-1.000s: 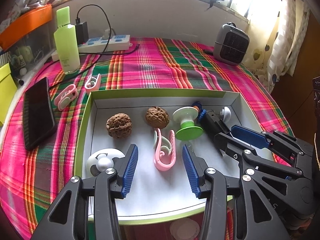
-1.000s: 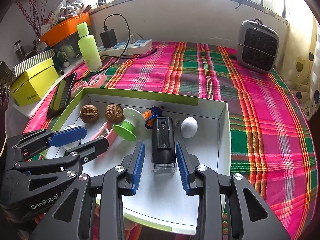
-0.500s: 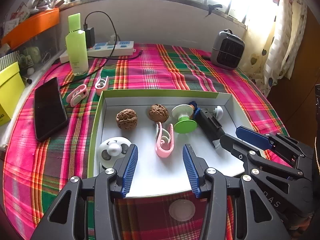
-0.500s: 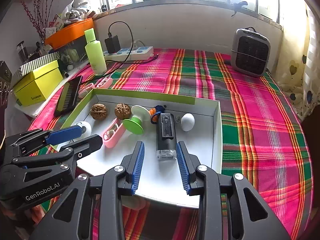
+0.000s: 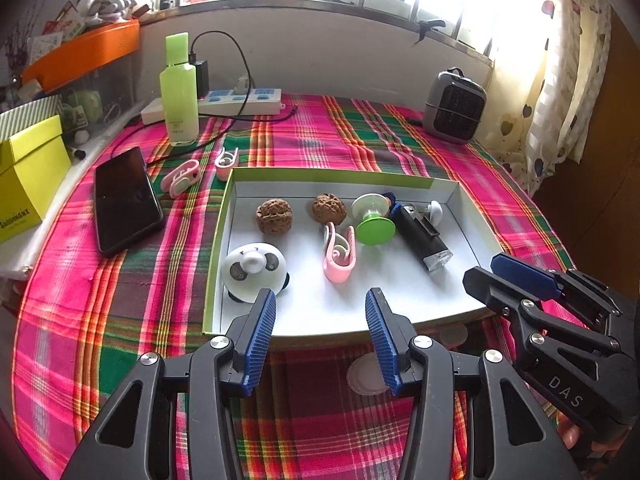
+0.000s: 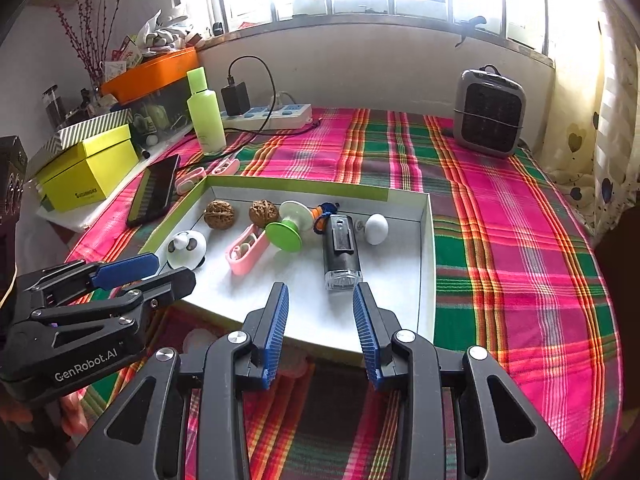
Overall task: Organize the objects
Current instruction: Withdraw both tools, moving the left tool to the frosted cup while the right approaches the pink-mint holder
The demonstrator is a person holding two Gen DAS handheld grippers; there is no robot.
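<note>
A shallow white tray with a green rim [image 5: 218, 240] [image 6: 426, 264] lies on the plaid cloth. It holds two walnuts [image 5: 274, 216] [image 6: 219, 214], a panda toy [image 5: 254, 270] [image 6: 187, 249], a pink clip [image 5: 339, 258] [image 6: 247, 254], a green-and-white spool [image 5: 370, 220] [image 6: 289, 226], a black torch [image 5: 424, 238] [image 6: 341, 252] and a white egg [image 6: 376, 229]. My left gripper [image 5: 320, 316] is open and empty over the tray's near edge. My right gripper [image 6: 320, 312] is open and empty, just short of the torch.
Two more pink clips [image 5: 181, 176] [image 5: 226, 160] lie left of the tray beside a black phone [image 5: 124, 200]. A green bottle [image 5: 180, 92], a power strip [image 5: 240, 102], a yellow box [image 5: 24, 172] and a grey heater [image 5: 454, 108] stand around the back.
Both grippers have drawn back toward me and risen, from over the tray's inside to its near edge. The objects in the tray have not moved.
</note>
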